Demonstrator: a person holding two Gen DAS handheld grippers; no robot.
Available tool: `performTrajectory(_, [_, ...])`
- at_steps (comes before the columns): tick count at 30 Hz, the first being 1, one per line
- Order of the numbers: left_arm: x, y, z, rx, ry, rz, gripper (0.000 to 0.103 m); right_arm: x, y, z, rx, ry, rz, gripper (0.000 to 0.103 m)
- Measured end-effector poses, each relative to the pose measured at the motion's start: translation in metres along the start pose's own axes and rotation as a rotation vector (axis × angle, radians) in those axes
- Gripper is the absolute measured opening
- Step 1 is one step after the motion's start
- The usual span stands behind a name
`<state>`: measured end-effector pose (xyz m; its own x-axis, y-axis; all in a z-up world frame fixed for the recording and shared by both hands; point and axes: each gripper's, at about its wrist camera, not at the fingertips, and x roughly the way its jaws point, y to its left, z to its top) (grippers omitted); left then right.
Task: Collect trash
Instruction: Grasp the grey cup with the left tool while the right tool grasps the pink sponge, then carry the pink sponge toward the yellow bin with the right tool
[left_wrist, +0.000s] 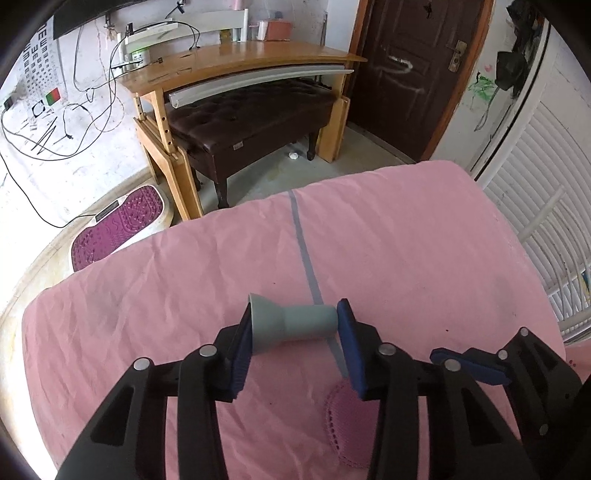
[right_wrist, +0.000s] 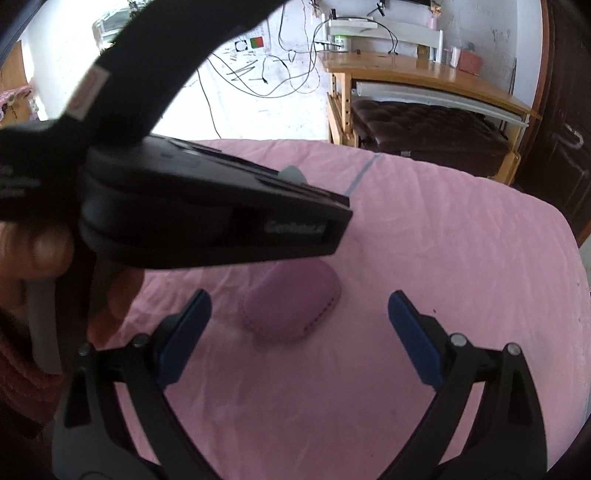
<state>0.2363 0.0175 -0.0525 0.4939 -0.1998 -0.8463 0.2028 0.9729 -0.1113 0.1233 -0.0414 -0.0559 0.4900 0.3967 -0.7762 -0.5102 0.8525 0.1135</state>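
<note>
My left gripper is shut on a grey funnel-shaped plastic piece, held end to end between its blue pads above a pink bedsheet. A pink-purple stitched oval pad lies on the sheet; it shows in the left wrist view just below the held piece. My right gripper is open and empty, its blue fingers either side of the oval pad and a little short of it. In the right wrist view the left gripper's black body crosses at upper left, with the grey piece's tip peeking behind it.
A wooden desk with a dark tufted bench under it stands beyond the bed. A purple-and-white massage mat lies on the floor at left. A small white scrap lies on the floor by the bench leg. White slatted rail at right.
</note>
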Motion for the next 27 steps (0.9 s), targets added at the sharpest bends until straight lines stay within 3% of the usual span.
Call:
performTrajectory(3, [-0.001,0.004,0.001,-0.009,-0.008,0.008,0.039,0.007,0.0,0.004,-0.004,0.013,-0.007,0.09])
performTrajectory(9, [-0.002,0.013,0.002,-0.04,-0.013,0.016,0.039,0.017,0.0,0.013,-0.035,0.03,-0.035,0.074])
performTrajectory(14, [-0.002,0.015,0.002,-0.042,-0.016,0.021,0.039,0.018,-0.003,0.014,-0.057,0.023,-0.071,0.051])
performTrajectory(27, [-0.01,0.011,-0.003,-0.062,-0.045,0.055,0.039,-0.01,-0.02,-0.009,-0.001,-0.009,-0.069,0.048])
